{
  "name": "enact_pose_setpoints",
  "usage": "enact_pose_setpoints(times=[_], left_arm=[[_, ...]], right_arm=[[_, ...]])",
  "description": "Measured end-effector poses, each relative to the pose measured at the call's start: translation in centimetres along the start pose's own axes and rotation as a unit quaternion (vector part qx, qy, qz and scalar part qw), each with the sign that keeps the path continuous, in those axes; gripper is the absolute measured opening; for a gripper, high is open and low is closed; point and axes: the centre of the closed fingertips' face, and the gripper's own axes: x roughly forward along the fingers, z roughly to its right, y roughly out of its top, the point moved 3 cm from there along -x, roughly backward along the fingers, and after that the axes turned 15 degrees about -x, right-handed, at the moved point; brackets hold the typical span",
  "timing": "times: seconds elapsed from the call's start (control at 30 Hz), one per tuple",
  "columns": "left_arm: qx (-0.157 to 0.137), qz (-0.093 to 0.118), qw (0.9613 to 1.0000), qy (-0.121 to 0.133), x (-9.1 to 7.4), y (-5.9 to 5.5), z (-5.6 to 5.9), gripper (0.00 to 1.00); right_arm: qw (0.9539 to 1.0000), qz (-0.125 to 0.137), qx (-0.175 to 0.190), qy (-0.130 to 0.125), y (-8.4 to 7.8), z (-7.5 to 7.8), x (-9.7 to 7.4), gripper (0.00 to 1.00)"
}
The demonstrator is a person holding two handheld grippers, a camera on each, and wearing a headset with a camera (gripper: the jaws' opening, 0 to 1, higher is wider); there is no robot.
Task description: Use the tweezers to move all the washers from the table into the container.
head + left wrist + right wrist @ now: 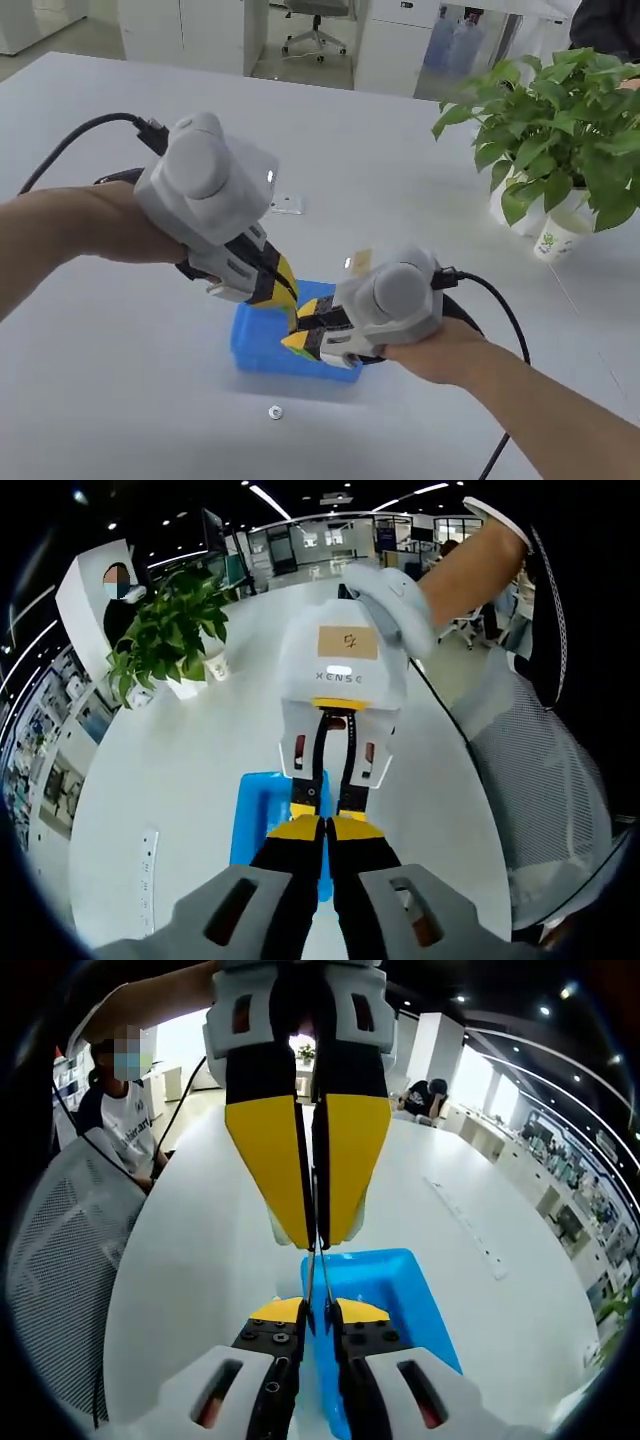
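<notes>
The blue container (262, 347) sits on the white table, and both grippers meet tip to tip just above it. My left gripper (286, 284) comes down from the left with its yellow-tipped jaws shut on the thin metal tweezers (314, 1272). My right gripper (298, 338) reaches in from the right, and its jaws (320, 1312) close on the other end of the same tweezers. In the left gripper view my own tips (327, 827) touch the right gripper's tips over the container (258, 810). One small washer (275, 411) lies on the table in front of the container.
A potted plant (555, 140) stands at the back right of the table (120, 380). A small white square piece (287, 205) lies behind the grippers. Cables trail from both grippers. A person sits beyond the table's far side (125, 1110).
</notes>
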Motion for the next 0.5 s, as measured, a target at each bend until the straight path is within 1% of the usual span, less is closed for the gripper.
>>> enact_pose_setpoints(times=[0.17, 0.27, 0.5], left_arm=[[0.0, -0.001, 1.0, -0.005, 0.1, -0.8, 1.0, 0.05], [-0.002, -0.001, 1.0, -0.007, 0.2, -1.1, 1.4, 0.05], [-0.001, -0.007, 0.9999, -0.014, 0.8, -2.0, 2.4, 0.05]], right_arm=[[0.9999, 0.002, -0.001, 0.01, 0.3, -1.2, 0.5, 0.13], [0.9999, 0.005, 0.001, 0.014, 0.4, -1.8, 0.7, 0.13], [0.9996, 0.007, 0.003, 0.026, 0.2, -3.2, 1.3, 0.13]])
